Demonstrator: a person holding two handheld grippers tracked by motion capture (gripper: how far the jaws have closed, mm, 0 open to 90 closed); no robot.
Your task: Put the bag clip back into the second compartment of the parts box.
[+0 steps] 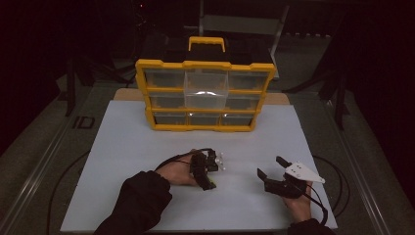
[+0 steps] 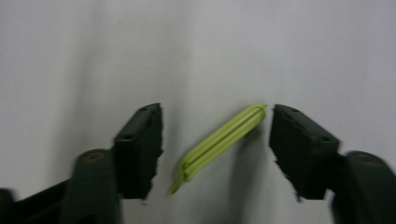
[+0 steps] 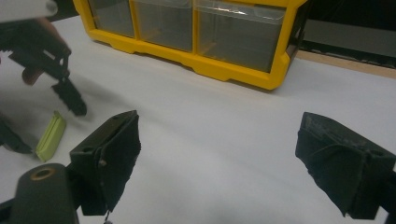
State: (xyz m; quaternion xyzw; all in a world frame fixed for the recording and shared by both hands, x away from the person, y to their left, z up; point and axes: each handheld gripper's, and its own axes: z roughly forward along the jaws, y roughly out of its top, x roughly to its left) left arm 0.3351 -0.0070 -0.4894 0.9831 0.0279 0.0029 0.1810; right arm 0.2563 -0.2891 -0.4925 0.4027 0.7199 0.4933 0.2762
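Observation:
A flat yellow-green strip lies on the white board. My left gripper points down over it with a jaw on each side. The right-hand jaw is at the strip's far tip, while the left-hand jaw stands clear of it, so nothing is pressed. From above, the left gripper sits in the near middle of the board, and the strip peeks out beneath it. My right gripper rests to the right, open wide with nothing between its pads. Its view shows the strip and the left gripper at the left.
A yellow organizer with clear drawers and a top handle stands upright at the far middle of the board. Cables trail off both grippers toward the near edge. Bare white board lies between the organizer and the grippers, with dark floor beyond.

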